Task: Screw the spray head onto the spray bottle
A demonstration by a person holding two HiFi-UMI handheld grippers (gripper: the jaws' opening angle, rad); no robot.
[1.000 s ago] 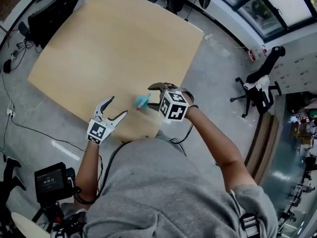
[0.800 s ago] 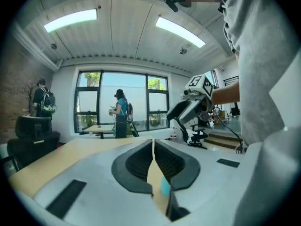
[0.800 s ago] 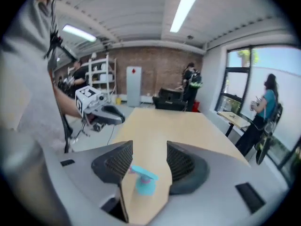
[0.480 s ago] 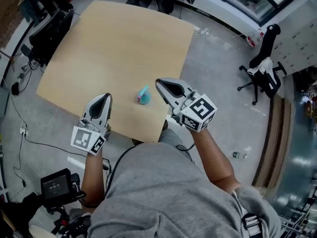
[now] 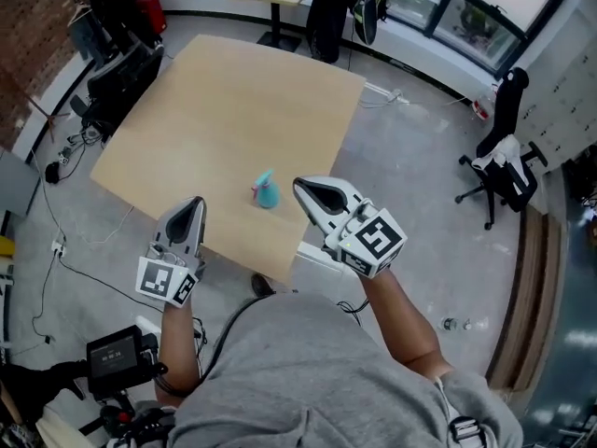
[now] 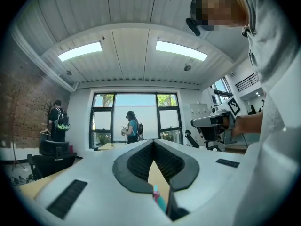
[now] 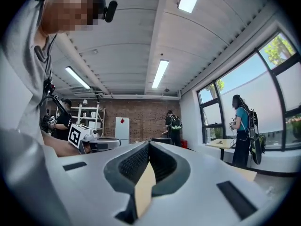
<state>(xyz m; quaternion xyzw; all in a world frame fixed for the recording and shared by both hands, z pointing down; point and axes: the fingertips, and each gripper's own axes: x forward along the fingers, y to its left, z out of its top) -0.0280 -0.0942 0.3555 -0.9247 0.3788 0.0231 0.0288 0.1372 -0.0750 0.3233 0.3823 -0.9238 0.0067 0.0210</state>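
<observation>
An open office with a grey concrete floor (image 5: 420, 157) is shown from above. A large, square, light-wood table (image 5: 233, 91) is set in the middle of it. At the table's near edge a person in a grey shirt (image 5: 308, 371) is seen from overhead, with a gripper carried in each hand. A black office chair (image 5: 504, 147) is parked well to the right of the table, and cables (image 5: 56, 241) are strewn on the floor off the table's left side.

The right gripper (image 5: 299, 186) is held over the table's near right corner. Its jaws are clenched together, with nothing caught between them. The left gripper (image 5: 195, 202) is held over the table's near left edge, and its jaws are likewise pressed tight and empty.

The small teal spray bottle (image 5: 266, 191) is stood upright on the table, close to the near edge. It is flanked by the two grippers and touched by neither. Whether its spray head is fully screwed on cannot be told.
</observation>
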